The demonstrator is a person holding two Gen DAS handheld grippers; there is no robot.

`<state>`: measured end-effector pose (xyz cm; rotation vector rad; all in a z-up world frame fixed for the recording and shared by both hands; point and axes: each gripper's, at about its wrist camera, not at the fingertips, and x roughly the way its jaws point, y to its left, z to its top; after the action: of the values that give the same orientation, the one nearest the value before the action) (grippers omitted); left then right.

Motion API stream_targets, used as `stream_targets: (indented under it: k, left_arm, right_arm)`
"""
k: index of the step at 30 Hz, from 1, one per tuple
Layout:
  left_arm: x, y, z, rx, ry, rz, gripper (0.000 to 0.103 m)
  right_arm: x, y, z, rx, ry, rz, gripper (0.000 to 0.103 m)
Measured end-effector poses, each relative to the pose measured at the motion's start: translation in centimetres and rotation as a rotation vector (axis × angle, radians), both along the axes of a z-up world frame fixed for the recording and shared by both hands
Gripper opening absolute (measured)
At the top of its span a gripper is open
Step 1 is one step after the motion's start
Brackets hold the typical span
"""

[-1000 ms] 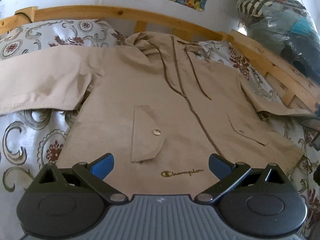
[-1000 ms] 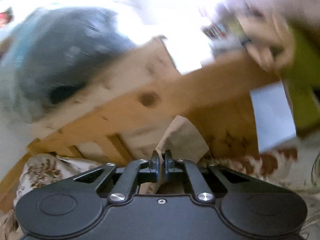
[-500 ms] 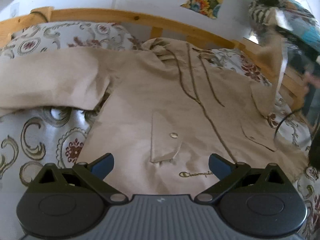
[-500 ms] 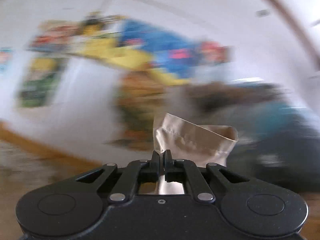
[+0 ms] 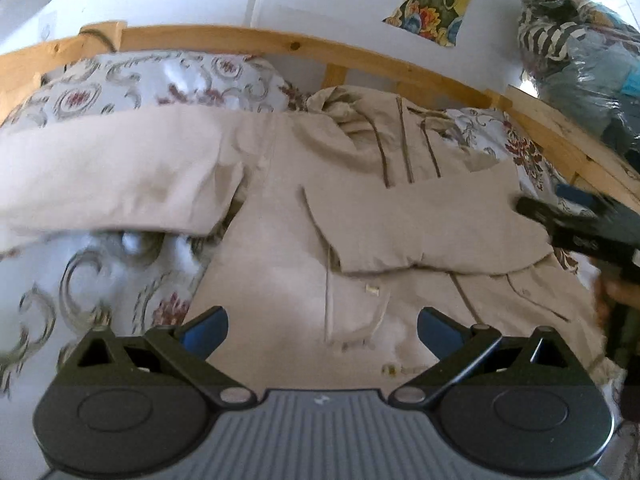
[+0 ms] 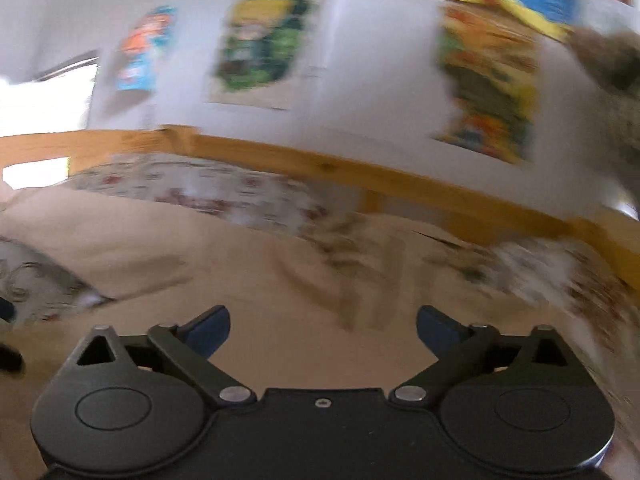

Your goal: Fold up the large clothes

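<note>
Left wrist: one jacket (image 5: 280,280), two sleeves.

Patterned bedding (image 5: 132,92) inside a wooden bed frame (image 5: 248,38), posters (image 6: 256,44) above

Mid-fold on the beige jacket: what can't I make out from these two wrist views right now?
- Right wrist view: motion blur smears the jacket and wall posters; the folded sleeve cannot be picked out.
- Left wrist view: the right gripper is blurred and cut off by the right edge; its fingertips are unclear.
- Left wrist view: the folded sleeve covers the chest and zip under it.
- Left wrist view: the left gripper body hides the hem; the logo is washed out.
</note>
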<state>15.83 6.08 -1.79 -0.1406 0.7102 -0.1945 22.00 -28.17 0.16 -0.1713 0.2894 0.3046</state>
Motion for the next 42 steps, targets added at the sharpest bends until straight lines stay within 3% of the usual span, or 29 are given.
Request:
stream_targets:
  k: [3, 5, 7, 8, 11, 14, 15, 16, 19, 21, 24, 25, 27, 31, 37, 40, 42]
  left_arm:
    - [2.9, -1.6, 0.0, 0.067, -0.017, 0.035, 0.102]
    - [5.0, -2.3, -0.3, 0.072, -0.011, 0.04, 0.102]
    - [7.0, -2.7, -1.0, 0.055, 0.003, 0.035, 0.102]
    - [7.9, -2.9, -1.4, 0.039, 0.02, 0.025, 0.102]
    - [10.2, -3.1, -2.9, -0.018, 0.077, 0.003, 0.102]
    - [11.9, -3.3, -4.3, 0.001, 0.11, 0.018, 0.102]
    - [12.3, -3.5, -4.7, 0.024, 0.114, 0.026, 0.102]
    - [12.8, -3.8, -5.2, 0.059, 0.123, 0.039, 0.102]
    - [13.4, -4.9, -6.8, 0.174, 0.129, 0.056, 0.102]
    - [13.2, -5.6, -7.2, 0.228, 0.108, 0.038, 0.102]
    - [12.0, -5.7, -6.8, 0.261, 0.084, 0.003, 0.102]
    - [11.4, -5.4, -6.4, 0.254, 0.089, 0.01, 0.102]
    - [9.7, -4.0, -5.3, 0.234, 0.078, 0.075, 0.102]
    - [5.2, -0.6, -3.3, 0.294, 0.026, 0.321, 0.102]
    - [-0.8, 6.0, -0.1, 0.243, -0.055, 0.655, 0.102]
    - [-1.8, 9.6, 1.0, 0.219, -0.042, 0.842, 0.102]
    - [-1.9, 11.9, 1.4, 0.169, -0.015, 0.939, 0.102]
  right_arm:
    - [1.4, -5.5, -0.9, -0.017, 0.048, -0.175, 0.1]
    - [3.1, -9.3, -2.1, -0.01, 0.074, -0.293, 0.088]
    - [5.8, -12.5, -3.2, 0.022, 0.143, -0.416, 0.048]
    - [7.1, -14.0, -3.9, 0.058, 0.185, -0.46, 0.04]
    - [9.9, -17.9, -5.6, 0.256, 0.296, -0.458, 0.041]
    - [11.9, -18.7, -7.3, 0.35, 0.389, -0.403, 0.042]
    - [12.1, -18.1, -7.5, 0.327, 0.402, -0.407, 0.031]
    - [12.1, -17.5, -7.7, 0.263, 0.398, -0.429, 0.008]
    - [10.8, -16.3, -7.0, 0.201, 0.297, -0.468, 0.0]
    - [10.5, -16.5, -7.3, 0.194, 0.304, -0.49, 0.0]
    - [10.0, -16.2, -7.3, 0.148, 0.313, -0.443, 0.006]
    - [10.1, -16.0, -7.0, 0.142, 0.309, -0.422, 0.02]
    - [8.8, -15.6, -6.0, 0.148, 0.292, -0.366, 0.036]
    - [5.5, -14.0, -3.9, 0.196, 0.264, -0.296, 0.06]
    - [-1.7, -9.0, -1.5, 0.413, 0.222, -0.248, 0.095]
    - [-5.2, -6.6, -1.3, 0.526, 0.266, -0.231, 0.102]
    - [-6.9, -4.9, -1.4, 0.511, 0.292, -0.199, 0.102]
